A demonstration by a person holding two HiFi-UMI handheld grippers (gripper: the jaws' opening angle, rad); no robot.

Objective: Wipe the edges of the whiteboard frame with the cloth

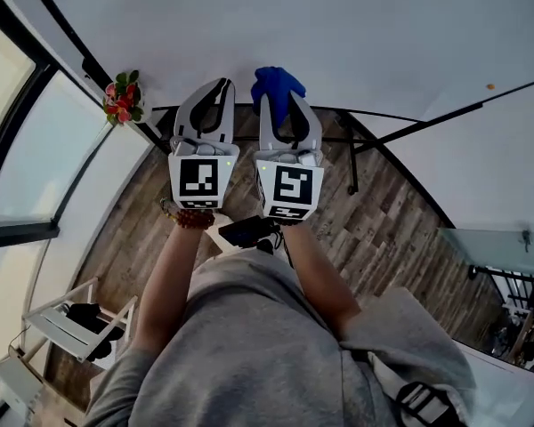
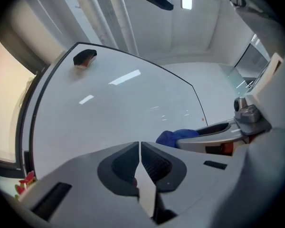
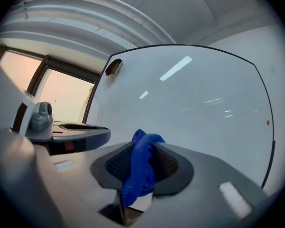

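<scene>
Cloth (image 3: pixel 141 167), blue, is being pinched between the right gripper's (image 1: pixel 289 114) jaws, near the whiteboard frame (image 3: pixel 270 127). Left gripper (image 2: pixel 140 148) is hanging empty, jaws together. Wiping is seemingly barely beginning, with the edges mostly remaining.

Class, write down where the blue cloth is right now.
In the head view the blue cloth is pinched in the right gripper, just right of the left gripper, in front of the whiteboard.
</scene>
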